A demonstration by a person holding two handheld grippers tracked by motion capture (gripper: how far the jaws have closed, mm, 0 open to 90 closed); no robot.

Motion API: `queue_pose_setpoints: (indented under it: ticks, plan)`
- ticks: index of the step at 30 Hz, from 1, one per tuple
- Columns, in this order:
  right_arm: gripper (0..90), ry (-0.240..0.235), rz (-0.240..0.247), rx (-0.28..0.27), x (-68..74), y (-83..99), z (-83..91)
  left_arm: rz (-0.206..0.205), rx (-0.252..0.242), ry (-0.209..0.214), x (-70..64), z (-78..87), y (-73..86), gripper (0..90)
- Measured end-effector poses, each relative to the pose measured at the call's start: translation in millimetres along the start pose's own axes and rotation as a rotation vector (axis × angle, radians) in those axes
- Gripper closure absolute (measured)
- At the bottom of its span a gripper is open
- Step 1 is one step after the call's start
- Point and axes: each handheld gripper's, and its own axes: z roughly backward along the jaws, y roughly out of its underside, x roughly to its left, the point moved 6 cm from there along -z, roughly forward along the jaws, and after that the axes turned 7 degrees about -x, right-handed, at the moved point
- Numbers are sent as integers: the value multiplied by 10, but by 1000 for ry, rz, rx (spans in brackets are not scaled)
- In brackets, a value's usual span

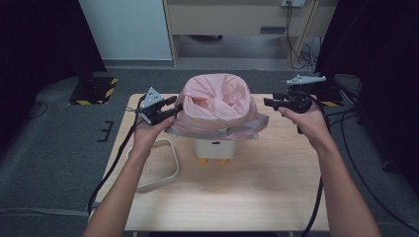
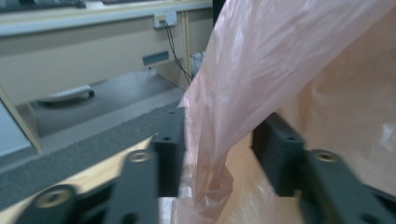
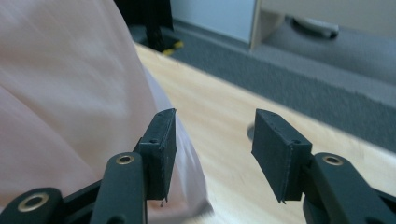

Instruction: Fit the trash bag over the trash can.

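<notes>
Fitting the thin pink plastic bag over the small white bin at the frame's centre looks like the step in hand. Left gripper stands spread with a bag fold between its jaws, unpinched; right gripper is spread beside the bag. Both should pinch the rim, then pull down evenly without tearing.

Left gripper: jaws apart, raised, pointing right. Right gripper: jaws apart, pointing left. Forearms extended forward.
</notes>
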Motion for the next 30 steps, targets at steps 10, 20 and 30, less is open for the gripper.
queue_pose_setpoints:
  ticks: [10, 20, 30]
  plan:
    - [717, -162, 129, -121, 752, -997, 48, -43, -25, 16, -25, 92, -112, 486]
    - [769, -300, 216, -123, 1411, -1328, -315, -66, -34, 31, -72, 162, -155, 484]
    - [803, -401, 289, -63, 1783, -1217, -570, -87, -24, 65, -77, 136, -147, 628]
